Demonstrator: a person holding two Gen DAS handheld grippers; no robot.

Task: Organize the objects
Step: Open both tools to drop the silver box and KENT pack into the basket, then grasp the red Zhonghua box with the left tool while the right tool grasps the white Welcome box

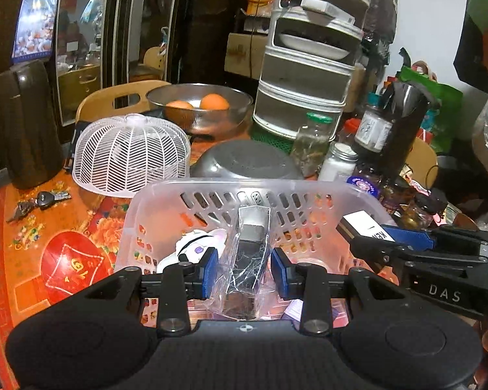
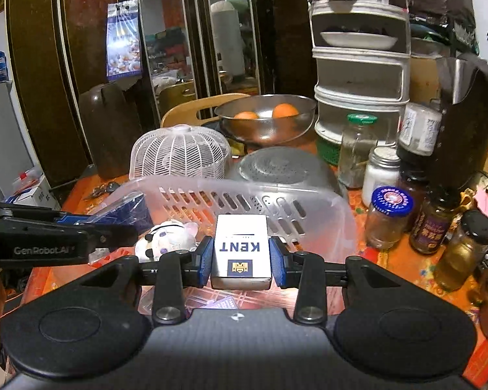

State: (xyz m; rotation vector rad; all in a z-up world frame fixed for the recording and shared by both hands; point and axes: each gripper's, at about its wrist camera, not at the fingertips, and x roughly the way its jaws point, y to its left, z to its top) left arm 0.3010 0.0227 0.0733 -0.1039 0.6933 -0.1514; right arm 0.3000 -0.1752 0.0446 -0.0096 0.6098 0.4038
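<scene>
My left gripper (image 1: 245, 268) is shut on a dark silver-topped box in a loose clear plastic wrapper (image 1: 249, 253), held over the clear plastic basket (image 1: 211, 191). My right gripper (image 2: 240, 256) is shut on a white KENT cigarette pack (image 2: 240, 247), which also hangs over the basket (image 2: 312, 201). A small white plush toy (image 2: 167, 237) lies inside the basket on its left side, also seen as the plush toy (image 1: 192, 247). Each gripper shows in the other's view: the right gripper (image 1: 377, 237) at the basket's right, the left gripper (image 2: 91, 227) at its left.
Behind the basket stand a white mesh food cover (image 1: 131, 152), an upturned grey colander (image 1: 247, 159) and a steel bowl with oranges (image 1: 198, 105). Jars (image 2: 388, 217) crowd the right. A tiered rack (image 1: 309, 65), a dark thermos (image 1: 26, 123) and keys (image 1: 39, 203) are on the red tablecloth.
</scene>
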